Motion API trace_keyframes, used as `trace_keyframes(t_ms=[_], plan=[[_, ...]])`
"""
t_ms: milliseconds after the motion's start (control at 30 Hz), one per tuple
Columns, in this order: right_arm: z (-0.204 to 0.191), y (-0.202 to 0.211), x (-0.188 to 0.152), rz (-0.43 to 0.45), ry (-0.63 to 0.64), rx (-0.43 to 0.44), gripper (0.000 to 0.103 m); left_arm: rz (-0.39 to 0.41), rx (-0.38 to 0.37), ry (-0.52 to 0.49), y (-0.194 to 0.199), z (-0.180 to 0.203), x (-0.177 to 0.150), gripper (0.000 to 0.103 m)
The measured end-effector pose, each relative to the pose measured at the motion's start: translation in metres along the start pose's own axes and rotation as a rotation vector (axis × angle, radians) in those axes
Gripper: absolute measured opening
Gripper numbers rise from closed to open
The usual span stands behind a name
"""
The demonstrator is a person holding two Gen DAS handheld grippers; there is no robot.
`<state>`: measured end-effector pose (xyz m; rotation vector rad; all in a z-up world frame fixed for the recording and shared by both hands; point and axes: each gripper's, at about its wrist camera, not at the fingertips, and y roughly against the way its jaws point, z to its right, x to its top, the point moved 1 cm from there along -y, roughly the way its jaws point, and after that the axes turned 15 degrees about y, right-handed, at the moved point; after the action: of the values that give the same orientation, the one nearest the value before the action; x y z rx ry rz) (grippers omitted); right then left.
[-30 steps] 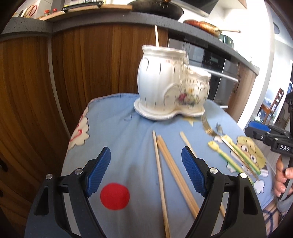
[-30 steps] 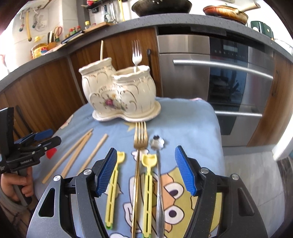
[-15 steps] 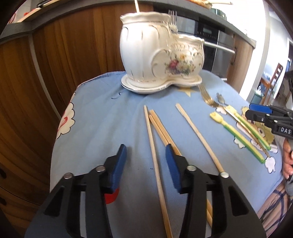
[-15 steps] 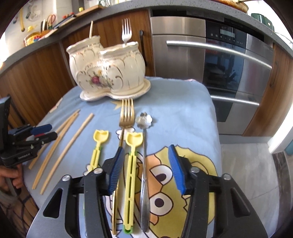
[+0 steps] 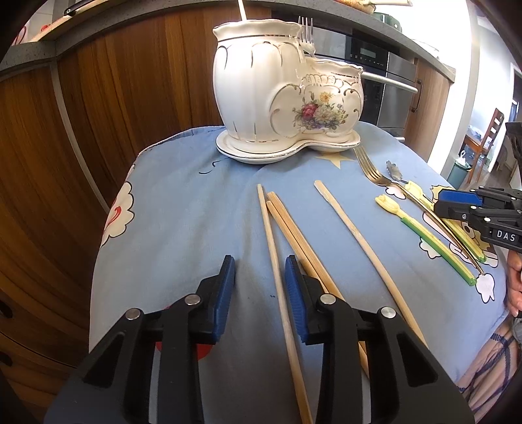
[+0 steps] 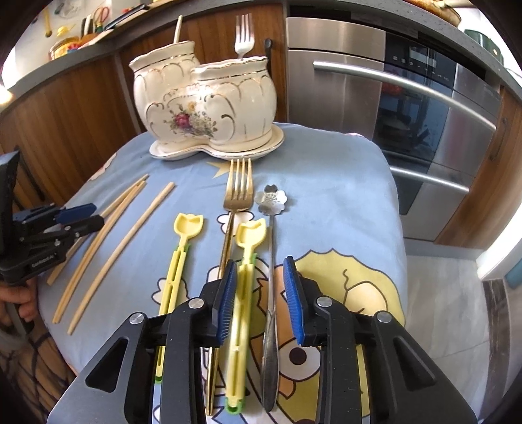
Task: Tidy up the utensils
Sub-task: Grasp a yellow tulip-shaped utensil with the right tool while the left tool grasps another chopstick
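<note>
1. Your left gripper (image 5: 259, 290) blocks the near ends of the paired chopsticks (image 5: 295, 230); its right finger covers them low in the left wrist view.
2. Inside the ceramic holder (image 6: 208, 98) you can't see anything; only a silver fork (image 6: 244, 34) and a pale stick (image 6: 177, 29) poke above its rims.
3. The gold fork (image 6: 238, 195) has its handle hidden under your right gripper (image 6: 261, 295).
4. Your left gripper hangs low over the blue cloth (image 5: 182, 208), jaws parted with nothing clamped, a single chopstick (image 5: 272, 248) lying in the gap between them.
5. Your right gripper is likewise released, its fingers straddling a yellow spoon (image 6: 246, 261) and the flower-headed spoon (image 6: 270, 228).
6. A second yellow spoon (image 6: 181, 257) lies left of them, a lone chopstick (image 6: 130, 241) further left.
</note>
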<state>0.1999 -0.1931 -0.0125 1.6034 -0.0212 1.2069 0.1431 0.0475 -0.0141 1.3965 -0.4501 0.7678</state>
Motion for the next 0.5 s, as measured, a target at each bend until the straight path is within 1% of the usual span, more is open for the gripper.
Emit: trace_keyframes(t_ms=[200, 267, 500], plan=[[-0.013, -0.004, 0.004, -0.046, 0.096, -0.046, 0.02, 0.001, 0.004, -0.006, 0.0, 0.001, 0.0, 0.032], [-0.014, -0.005, 0.006, -0.061, 0.114, -0.049, 0.016, 0.001, 0.004, -0.006, 0.0, 0.001, 0.0, 0.032], [-0.022, -0.01, 0.013, -0.119, 0.186, -0.067, 0.015, -0.029, 0.013, -0.026, -0.003, 0.003, 0.004, 0.032]])
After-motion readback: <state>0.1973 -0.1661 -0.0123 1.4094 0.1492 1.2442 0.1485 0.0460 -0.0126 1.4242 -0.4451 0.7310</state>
